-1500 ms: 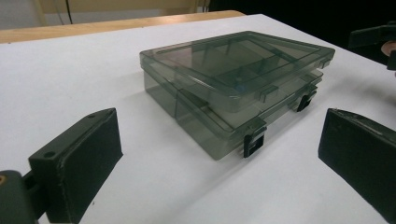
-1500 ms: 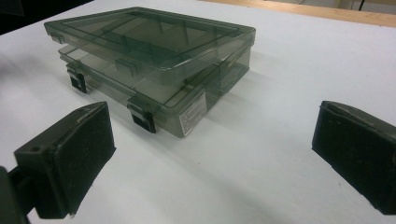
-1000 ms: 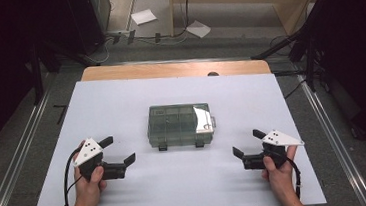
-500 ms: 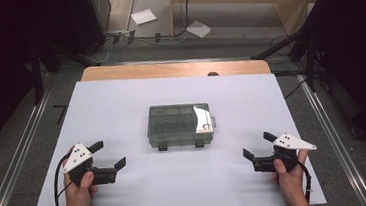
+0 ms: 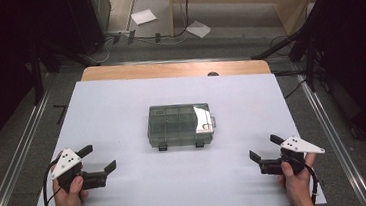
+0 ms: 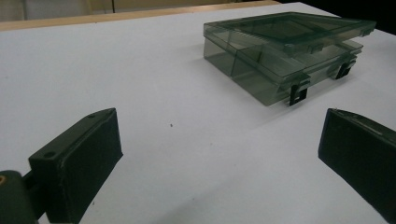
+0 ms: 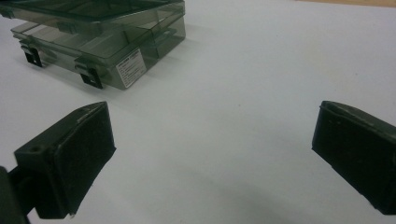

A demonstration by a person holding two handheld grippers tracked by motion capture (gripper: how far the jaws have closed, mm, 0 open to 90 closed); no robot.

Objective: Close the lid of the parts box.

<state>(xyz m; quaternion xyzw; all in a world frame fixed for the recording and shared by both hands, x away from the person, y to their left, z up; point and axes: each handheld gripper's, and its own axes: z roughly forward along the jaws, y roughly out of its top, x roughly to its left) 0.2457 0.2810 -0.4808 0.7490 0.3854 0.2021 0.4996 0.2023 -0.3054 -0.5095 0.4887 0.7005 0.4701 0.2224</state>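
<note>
Organizer box point(image 5: 180, 125) flat, lid shut, long axis left-right, latches facing person.

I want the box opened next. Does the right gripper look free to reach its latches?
Probably yes. The right gripper is open, and only bare table lies between it and the box, whose latches face the person.

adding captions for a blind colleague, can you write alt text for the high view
A closed, smoky see-through plastic box with inner compartments sits mid-sheet on a white table. Nearer the camera, a person's hands hold the left gripper and right gripper, jaws open, on either side of the box and apart from it.
</note>
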